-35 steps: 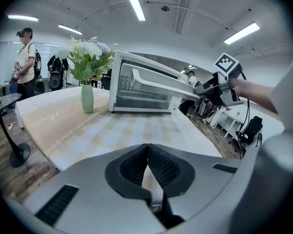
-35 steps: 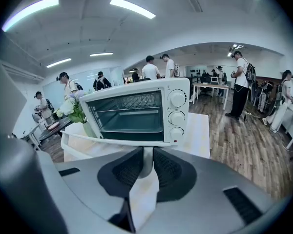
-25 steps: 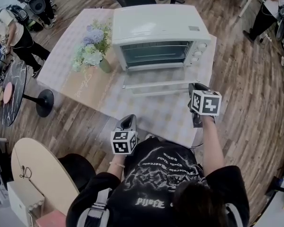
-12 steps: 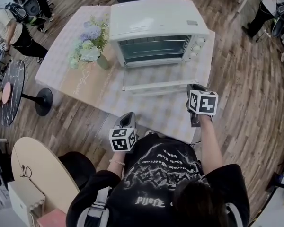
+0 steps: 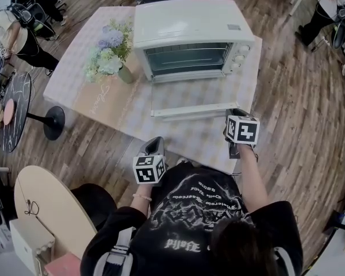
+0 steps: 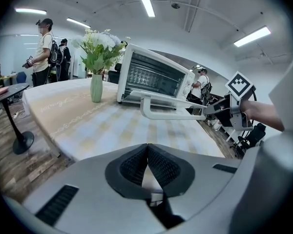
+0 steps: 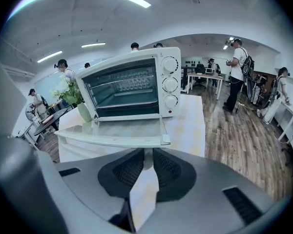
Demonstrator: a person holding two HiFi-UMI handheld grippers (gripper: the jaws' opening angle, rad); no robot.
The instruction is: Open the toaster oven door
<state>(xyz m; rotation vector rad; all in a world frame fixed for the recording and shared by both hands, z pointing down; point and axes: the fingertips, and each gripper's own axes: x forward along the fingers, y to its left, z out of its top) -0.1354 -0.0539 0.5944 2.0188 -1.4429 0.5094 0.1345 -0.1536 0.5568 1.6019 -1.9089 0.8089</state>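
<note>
White door handle (image 7: 112, 139) lies crosswise, right end pinched in right gripper (image 7: 147, 156); left gripper (image 6: 147, 150) closed, empty, farther off.

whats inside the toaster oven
Past the open door, a wire rack spans the toaster oven cavity, with nothing visible on it. The cavity floor is too dim to tell.

In the right gripper view, the right gripper (image 7: 146, 156) covers the part of the door handle (image 7: 107, 139) caught between its jaws. In the head view its marker cube (image 5: 242, 130) hides those jaws and the handle's right end. Print around the dials (image 7: 170, 84) is too small to read. The person's head (image 5: 241, 249) is cut off by the bottom edge.
</note>
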